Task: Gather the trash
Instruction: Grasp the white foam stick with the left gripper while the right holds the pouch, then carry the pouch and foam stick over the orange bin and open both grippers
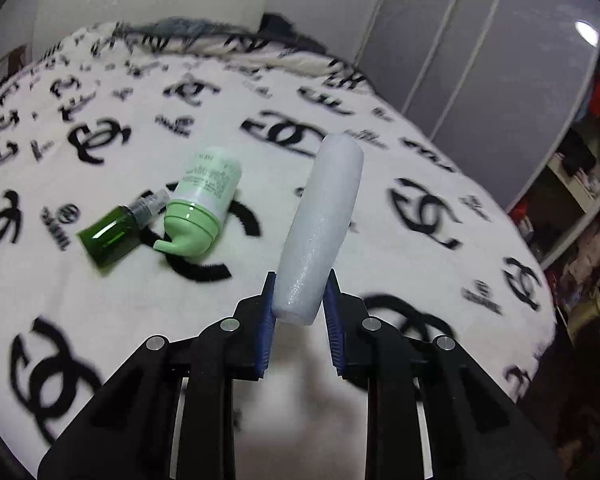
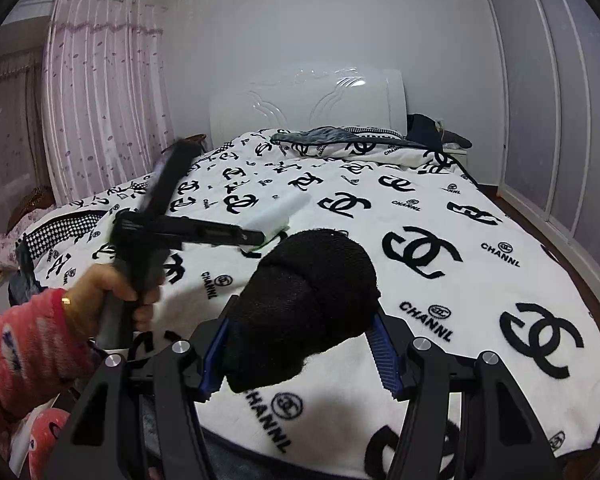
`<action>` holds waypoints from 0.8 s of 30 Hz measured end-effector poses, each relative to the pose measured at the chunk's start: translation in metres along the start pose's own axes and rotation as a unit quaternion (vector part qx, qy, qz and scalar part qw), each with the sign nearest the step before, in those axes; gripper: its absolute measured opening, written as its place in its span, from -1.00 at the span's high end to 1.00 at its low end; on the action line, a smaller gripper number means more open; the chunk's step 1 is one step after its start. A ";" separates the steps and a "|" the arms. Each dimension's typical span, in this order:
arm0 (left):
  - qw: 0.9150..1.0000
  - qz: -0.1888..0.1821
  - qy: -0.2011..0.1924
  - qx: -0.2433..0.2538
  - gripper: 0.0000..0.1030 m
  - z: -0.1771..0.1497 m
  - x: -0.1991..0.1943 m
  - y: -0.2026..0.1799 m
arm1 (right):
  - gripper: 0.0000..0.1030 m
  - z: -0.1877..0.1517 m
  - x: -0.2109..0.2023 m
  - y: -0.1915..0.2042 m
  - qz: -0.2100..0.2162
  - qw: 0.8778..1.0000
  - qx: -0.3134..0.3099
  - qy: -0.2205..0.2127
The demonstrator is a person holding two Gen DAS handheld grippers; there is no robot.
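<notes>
My left gripper (image 1: pixel 299 300) is shut on a white foam piece (image 1: pixel 320 224) and holds it above the bed; the foam sticks out forward and upward. It also shows in the right wrist view (image 2: pixel 278 216), held by the left gripper (image 2: pixel 260 238). A pale green bottle (image 1: pixel 202 204) and a dark green small bottle (image 1: pixel 114 236) lie side by side on the blanket to the foam's left. My right gripper (image 2: pixel 300 354) is shut on a black foam sponge (image 2: pixel 308 300) above the bed's near edge.
The bed is covered by a white blanket with black logos (image 2: pixel 480 280). A white headboard (image 2: pixel 308 100) stands at the far end. A wardrobe (image 2: pixel 540 100) and cluttered shelves (image 1: pixel 580 200) are to the right, pink curtains (image 2: pixel 104 92) to the left.
</notes>
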State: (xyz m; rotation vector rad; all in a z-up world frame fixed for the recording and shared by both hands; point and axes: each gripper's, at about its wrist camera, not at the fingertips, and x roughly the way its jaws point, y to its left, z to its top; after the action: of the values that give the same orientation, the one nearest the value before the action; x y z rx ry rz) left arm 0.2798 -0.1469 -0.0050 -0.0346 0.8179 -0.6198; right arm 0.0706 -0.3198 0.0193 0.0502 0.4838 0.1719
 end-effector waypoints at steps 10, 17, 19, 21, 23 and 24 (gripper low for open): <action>0.998 -0.014 -0.040 0.042 0.57 -0.093 -0.140 -0.040 | -0.15 -0.004 -0.049 0.044 0.022 0.999 -0.034 -0.015; 0.999 0.000 -0.020 0.034 0.57 -0.177 -0.188 -0.041 | -0.15 -0.044 -0.072 0.093 0.055 0.995 -0.082 0.017; 0.999 0.015 -0.001 0.032 0.56 -0.201 -0.187 -0.038 | -0.15 -0.063 -0.073 0.105 0.064 0.993 -0.090 0.039; 0.999 0.024 0.032 0.017 0.56 -0.235 -0.176 -0.031 | -0.15 -0.083 -0.071 0.113 0.073 0.991 -0.091 0.066; 0.998 0.028 0.060 0.004 0.56 -0.262 -0.165 -0.028 | -0.15 -0.106 -0.064 0.118 0.081 0.988 -0.088 0.100; 0.996 0.031 0.082 -0.004 0.56 -0.280 -0.154 -0.025 | -0.15 -0.118 -0.061 0.121 0.083 0.986 -0.084 0.117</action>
State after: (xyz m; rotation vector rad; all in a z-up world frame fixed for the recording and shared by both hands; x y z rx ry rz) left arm -0.0058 -0.0288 -0.0891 0.0345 0.9775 -0.5646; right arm -0.0565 -0.2106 -0.0465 -0.0967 0.6977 0.3843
